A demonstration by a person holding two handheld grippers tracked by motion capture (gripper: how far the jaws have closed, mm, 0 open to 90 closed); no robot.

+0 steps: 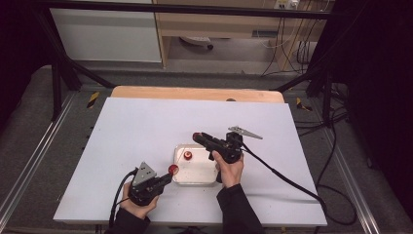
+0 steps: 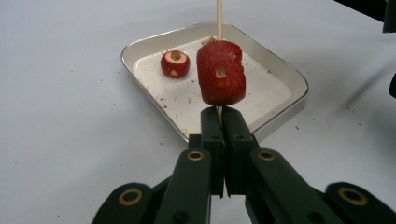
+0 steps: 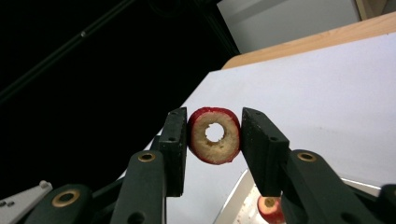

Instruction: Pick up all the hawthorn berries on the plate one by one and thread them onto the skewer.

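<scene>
Threading in hand: left tongs [image 2: 219,112] pinch the skewer [image 2: 218,18] bearing one hawthorn [image 2: 221,72]; right tongs [image 3: 214,135] clamp a cored hawthorn [image 3: 214,135], whose hole must next meet the skewer tip.

Black tongs [image 2: 223,122], brass rivets, seemingly dark sleeves [image 1: 237,207]

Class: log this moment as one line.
left gripper: shut on skewer, fruit threaded | right gripper: shut on cored fruit | tray: one fruit piece

Skewered red fruit [image 2: 221,72] over tray [image 2: 280,70]
</scene>
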